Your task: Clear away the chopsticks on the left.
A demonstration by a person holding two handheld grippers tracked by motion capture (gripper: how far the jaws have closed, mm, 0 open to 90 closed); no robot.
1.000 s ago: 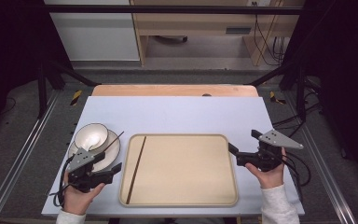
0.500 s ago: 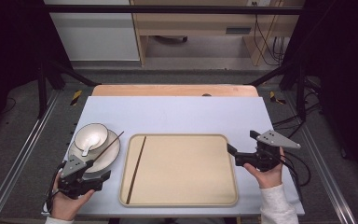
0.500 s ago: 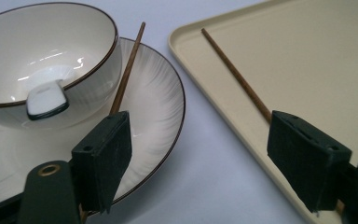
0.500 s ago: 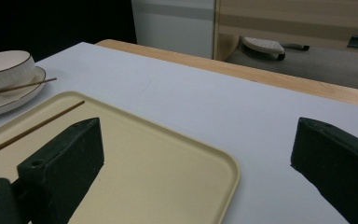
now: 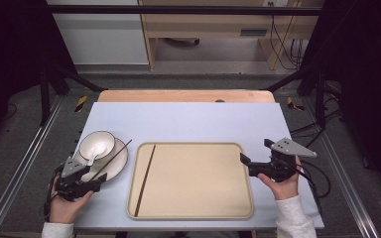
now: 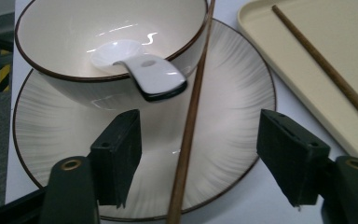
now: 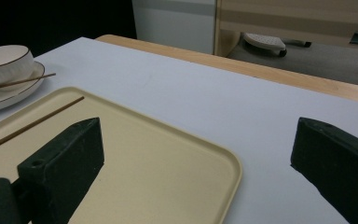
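A white bowl point(image 5: 97, 144) point(image 6: 74, 32) holding a white ceramic spoon point(image 6: 144, 72) sits on a ribbed white plate point(image 5: 115, 163) point(image 6: 235, 107) at the table's left. One brown chopstick point(image 5: 113, 158) point(image 6: 189, 121) leans across the bowl's rim and the plate. My left gripper point(image 5: 94, 177) point(image 6: 205, 158) hovers over the plate's near edge, open. Its jaws have just been closing, with that chopstick between them but untouched. A second chopstick point(image 5: 145, 179) point(image 6: 328, 72) lies in the beige tray point(image 5: 198, 198) point(image 7: 168, 177). My right gripper point(image 5: 254, 151) point(image 7: 198, 163) is open at the tray's right edge, holding nothing.
The pale table top point(image 5: 193, 124) reaches back to a wooden strip point(image 5: 183, 96). Black frame posts and rails stand on both sides. Cables trail from the right gripper over the table's right edge.
My left gripper has shifted left and lower, to the plate's near edge. The right gripper has stayed put.
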